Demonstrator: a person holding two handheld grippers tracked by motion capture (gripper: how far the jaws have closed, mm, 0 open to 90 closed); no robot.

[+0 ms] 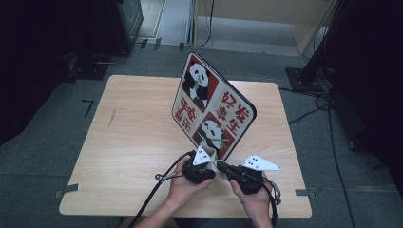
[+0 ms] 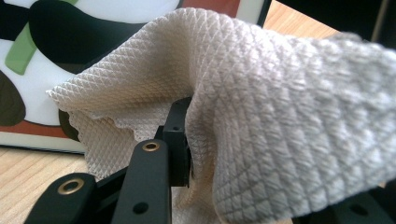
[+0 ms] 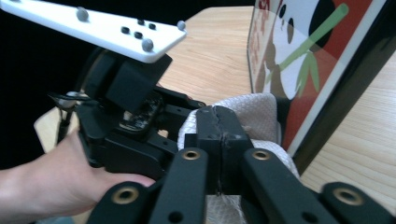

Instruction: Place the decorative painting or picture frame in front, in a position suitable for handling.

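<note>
At the near edge of the bench (image 1: 128,142), towards its right half, we have the left gripper (image 1: 203,167) clenched on a cream waffle-weave cloth (image 2: 261,107), which drapes over its jaws just in front of the lower corner of the panda sign board (image 1: 214,107). The cloth sits bunched between our two grippers, touching or all but touching the board's bottom edge; from above it is nearly swallowed by the hardware. We judge it to be light, soft and limp: it will sag, fold and trail wherever it is not pinched, and its textured weave should give the jaws good purchase, so a firm bite on a gathered fold or a hem looks best, away from the scalloped loose edge that could slip free. Further right, our right gripper (image 3: 218,135) has its jaws pressed together, and the cloth lies right behind and below them; we cannot tell whether any fabric is caught between them. The board stands tilted and looks stiff and smooth, likely to shift if pushed hard. How the board is propped up is hidden behind it, and the cloth's full extent is cut off.
</note>
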